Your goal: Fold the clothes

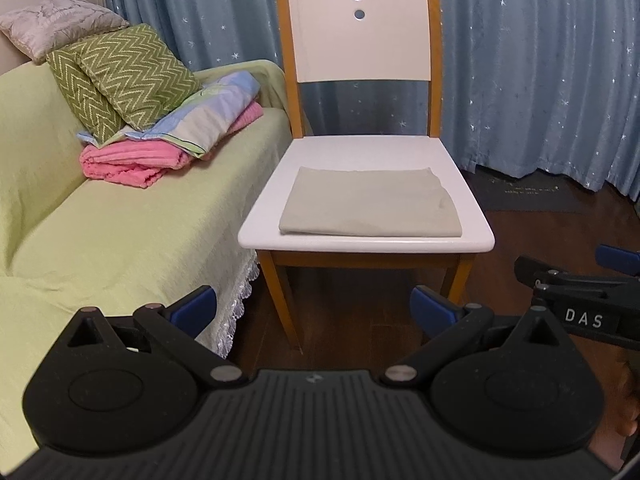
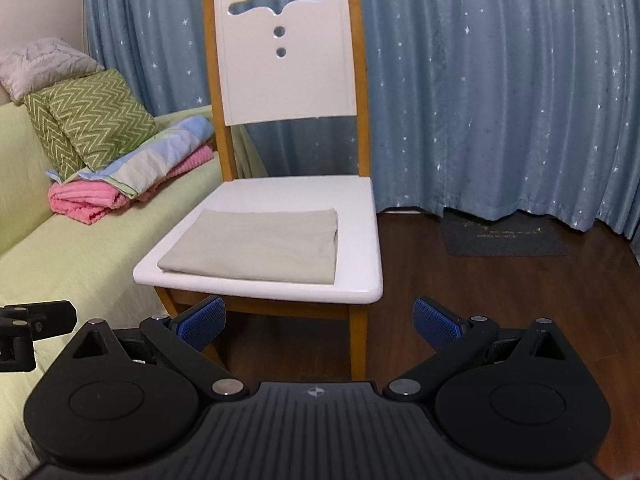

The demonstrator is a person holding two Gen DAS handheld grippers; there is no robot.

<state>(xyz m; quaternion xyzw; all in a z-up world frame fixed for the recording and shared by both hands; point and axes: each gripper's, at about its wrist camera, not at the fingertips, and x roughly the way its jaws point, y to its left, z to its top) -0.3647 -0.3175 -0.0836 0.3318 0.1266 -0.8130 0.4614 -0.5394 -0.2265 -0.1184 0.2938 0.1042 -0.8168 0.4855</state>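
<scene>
A beige cloth [image 1: 370, 204] lies folded into a flat rectangle on the white seat of a wooden chair [image 1: 472, 236]; it also shows in the right wrist view [image 2: 256, 246] on the chair [image 2: 360, 276]. My left gripper [image 1: 314, 312] is open and empty, held in front of the chair, below seat height. My right gripper [image 2: 318, 320] is open and empty, also in front of the chair and apart from the cloth. The right gripper's body [image 1: 580, 300] shows at the right edge of the left wrist view.
A sofa with a light green cover [image 1: 120, 240] stands left of the chair. On it lie green zigzag cushions [image 1: 132, 76], a folded pink towel [image 1: 132, 160] and a pastel blanket [image 1: 200, 120]. Blue star curtains [image 2: 500, 100] hang behind. A dark mat [image 2: 504, 236] lies on the wood floor.
</scene>
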